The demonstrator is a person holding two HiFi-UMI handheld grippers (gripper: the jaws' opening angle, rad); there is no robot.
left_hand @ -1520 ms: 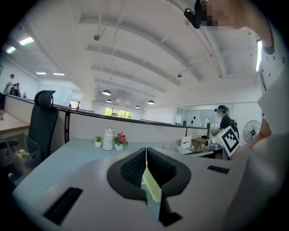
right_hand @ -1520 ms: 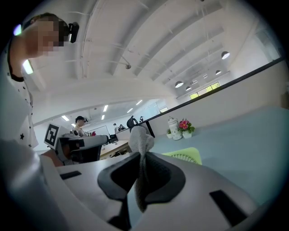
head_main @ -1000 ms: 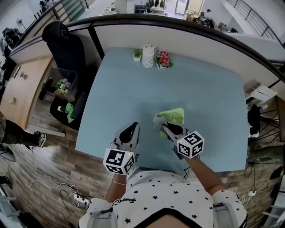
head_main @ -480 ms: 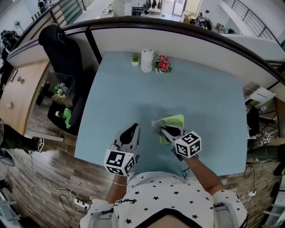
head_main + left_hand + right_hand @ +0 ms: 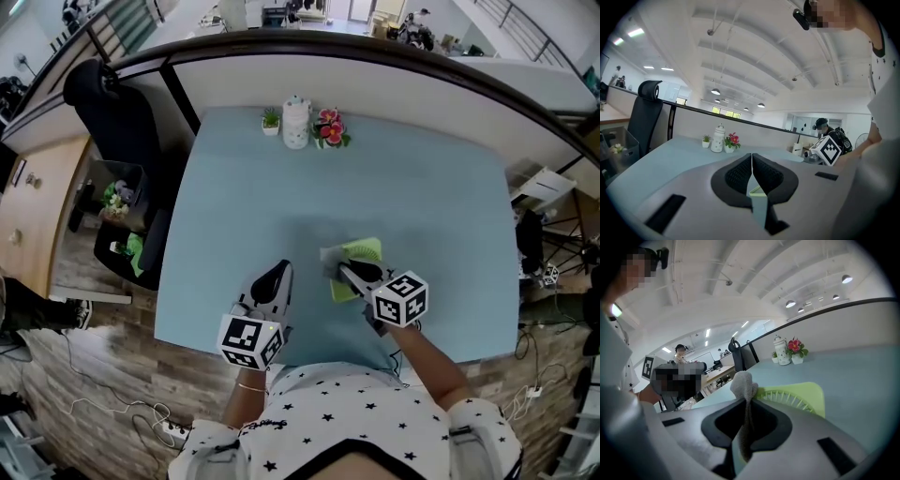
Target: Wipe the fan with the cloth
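A small lime-green fan [image 5: 358, 255] lies flat on the light blue table [image 5: 422, 197], near its front edge; its ribbed grille [image 5: 787, 397] shows in the right gripper view. My right gripper [image 5: 345, 269] is shut on a grey cloth [image 5: 744, 386], and the cloth [image 5: 331, 256] rests at the fan's left edge. My left gripper [image 5: 275, 277] is shut with nothing between its jaws and hovers over the table to the left of the fan. In the left gripper view its black pads [image 5: 740, 176] meet.
A white jar [image 5: 295, 122], a small green plant [image 5: 270, 119] and a pot of pink flowers [image 5: 328, 128] stand at the table's far edge. A black office chair [image 5: 112, 122] is off the table's left side. A partition wall [image 5: 375, 75] runs behind the table.
The right gripper with the cloth has shifted slightly left along the fan's left edge. The left gripper has stayed in place. The head view has tilted a little.
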